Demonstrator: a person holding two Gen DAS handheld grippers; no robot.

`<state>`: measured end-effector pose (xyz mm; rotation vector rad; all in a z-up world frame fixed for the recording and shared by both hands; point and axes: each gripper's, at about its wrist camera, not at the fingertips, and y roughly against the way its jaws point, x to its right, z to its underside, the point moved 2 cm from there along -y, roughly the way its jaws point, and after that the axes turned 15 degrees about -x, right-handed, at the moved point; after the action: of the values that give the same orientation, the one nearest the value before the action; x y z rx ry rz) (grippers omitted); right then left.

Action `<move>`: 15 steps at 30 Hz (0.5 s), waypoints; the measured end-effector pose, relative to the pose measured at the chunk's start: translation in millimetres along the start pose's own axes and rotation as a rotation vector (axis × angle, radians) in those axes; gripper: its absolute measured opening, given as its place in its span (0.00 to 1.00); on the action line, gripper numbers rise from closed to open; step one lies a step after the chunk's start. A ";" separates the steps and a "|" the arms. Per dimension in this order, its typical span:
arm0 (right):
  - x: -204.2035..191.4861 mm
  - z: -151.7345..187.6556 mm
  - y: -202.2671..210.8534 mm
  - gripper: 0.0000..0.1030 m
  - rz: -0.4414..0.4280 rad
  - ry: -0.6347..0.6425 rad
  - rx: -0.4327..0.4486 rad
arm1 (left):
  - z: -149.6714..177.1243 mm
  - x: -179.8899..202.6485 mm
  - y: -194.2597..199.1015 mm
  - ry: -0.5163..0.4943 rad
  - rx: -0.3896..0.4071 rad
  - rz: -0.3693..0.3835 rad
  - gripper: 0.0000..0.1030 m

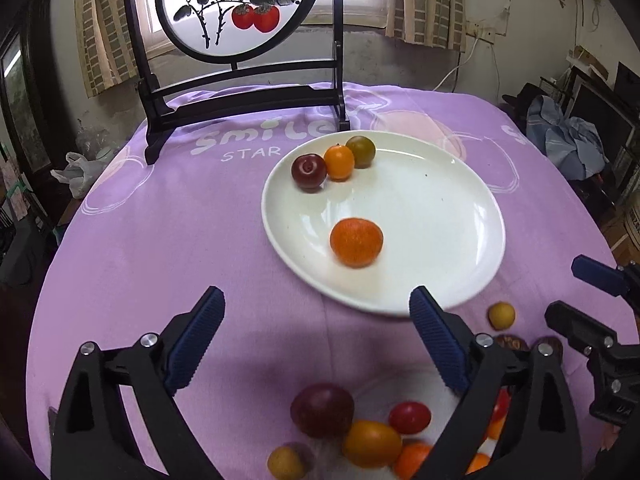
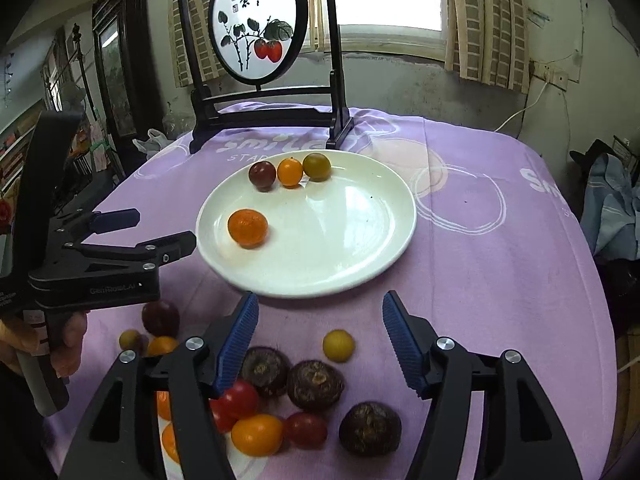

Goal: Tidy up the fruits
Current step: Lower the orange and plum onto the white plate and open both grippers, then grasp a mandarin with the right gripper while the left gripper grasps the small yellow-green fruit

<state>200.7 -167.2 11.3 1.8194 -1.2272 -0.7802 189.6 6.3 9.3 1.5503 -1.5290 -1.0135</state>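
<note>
Four fruits lie on the plate (image 2: 360, 272); many wait just beside its near rim. Both grippers' jaws stand apart, empty.

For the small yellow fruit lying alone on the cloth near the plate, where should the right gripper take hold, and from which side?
Grip the yellow fruit across its middle, coming down from above with the right gripper. It is round, so any width works, and it sits apart from the dark brown bulbs, leaving room for both fingers.

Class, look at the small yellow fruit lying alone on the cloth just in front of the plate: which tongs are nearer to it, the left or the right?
Right. The yellow fruit lies between the open fingers of the right tongs. The left tongs hang off to its left, over the pile of tomatoes.
</note>
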 end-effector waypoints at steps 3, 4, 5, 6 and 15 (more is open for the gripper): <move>-6.2 27.5 6.0 0.65 -0.005 0.008 -0.020 | 29.2 -1.7 10.0 -0.014 0.002 -0.005 0.92; -8.7 34.9 6.8 0.65 -0.006 0.012 -0.023 | 38.3 -2.4 11.8 -0.013 0.000 -0.005 0.92; -11.2 42.4 8.5 0.65 -0.006 0.013 -0.021 | 46.3 -3.7 13.1 -0.011 -0.003 -0.007 0.92; -13.0 49.2 10.1 0.65 -0.008 0.010 -0.018 | 55.5 -4.5 13.6 -0.011 -0.008 -0.011 0.92; -48.3 105.7 4.6 0.68 -0.100 0.027 -0.078 | 101.0 -20.1 9.2 0.004 -0.025 -0.047 0.92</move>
<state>95.0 -151.4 -34.6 1.8327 -1.0809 -0.8444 94.7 29.2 -24.8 1.5759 -1.4778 -1.0512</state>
